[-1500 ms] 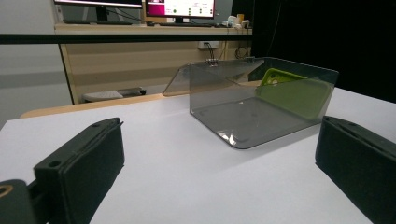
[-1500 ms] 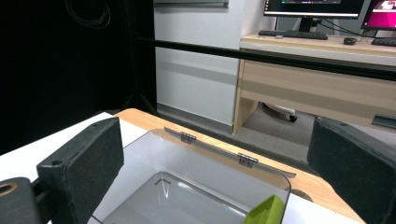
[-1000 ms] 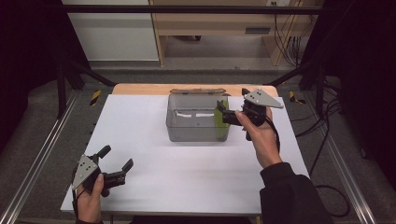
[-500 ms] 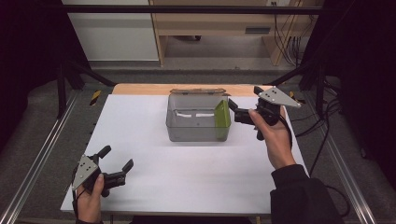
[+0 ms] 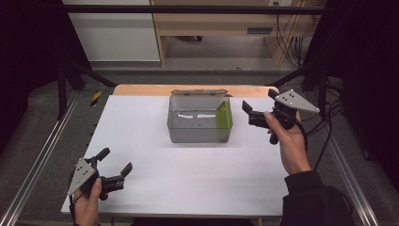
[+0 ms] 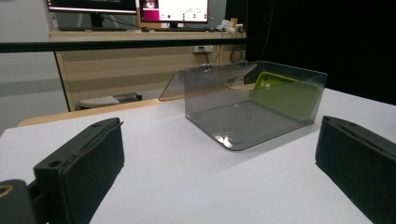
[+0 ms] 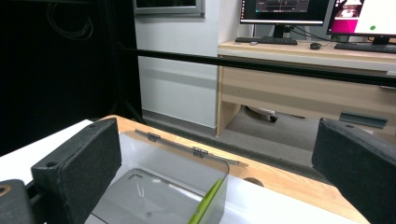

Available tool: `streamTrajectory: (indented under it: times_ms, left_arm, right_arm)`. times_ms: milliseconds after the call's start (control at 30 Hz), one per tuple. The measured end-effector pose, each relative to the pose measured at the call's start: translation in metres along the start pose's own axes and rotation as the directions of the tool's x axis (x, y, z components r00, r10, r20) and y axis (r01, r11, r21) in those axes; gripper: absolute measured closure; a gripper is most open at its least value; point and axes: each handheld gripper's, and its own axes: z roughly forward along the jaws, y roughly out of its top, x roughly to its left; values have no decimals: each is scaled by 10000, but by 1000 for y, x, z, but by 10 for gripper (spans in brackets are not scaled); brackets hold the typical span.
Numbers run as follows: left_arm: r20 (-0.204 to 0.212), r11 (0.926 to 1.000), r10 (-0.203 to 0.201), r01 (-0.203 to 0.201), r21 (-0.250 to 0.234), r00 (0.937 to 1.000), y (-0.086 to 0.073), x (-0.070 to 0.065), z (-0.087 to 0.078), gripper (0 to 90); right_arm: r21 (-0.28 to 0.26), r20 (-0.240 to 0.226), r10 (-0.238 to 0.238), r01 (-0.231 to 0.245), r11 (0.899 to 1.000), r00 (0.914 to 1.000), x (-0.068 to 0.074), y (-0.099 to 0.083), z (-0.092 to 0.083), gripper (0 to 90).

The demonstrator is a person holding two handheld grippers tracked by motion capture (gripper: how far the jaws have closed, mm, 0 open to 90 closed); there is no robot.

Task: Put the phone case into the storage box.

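Jaws stand wide apart and empty on both tools. At the near left corner of the white table (image 5: 141, 122), the left gripper (image 5: 114, 170) rests low, well apart from everything, aimed toward the clear box (image 5: 197, 132) in the middle. That box sits near the table's far edge with its hinged lid (image 5: 198, 92) thrown back behind it. Inside, a flat green piece (image 5: 224, 120) leans on edge against the right-hand wall; a white strip seems to lie on the floor, though I cannot tell what it is. Just right of the box the right gripper (image 5: 254, 113) hovers above the table, holding nothing. Closing the lid looks like the likely step: bring one jaw behind its rear edge, swing it forward gently, and let the left tool steady the box so it does not slide.
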Motion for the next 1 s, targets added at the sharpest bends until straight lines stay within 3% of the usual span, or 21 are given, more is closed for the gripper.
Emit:
streamTrajectory:
  times_ms: [300, 1000]
  left_arm:
    - [-89, 9998, -180, 180, -70, 9998, -1, 4, -4, 10]
    - [-75, 9999, -154, 154, -37, 9999, -2, 5, -4, 10]
  right_arm:
    - [-52, 155, -40, 41, 10000, 9999, -9, -1, -12, 17]
    - [272, 464, -147, 135, 9995, 9988, -26, -16, -34, 19]
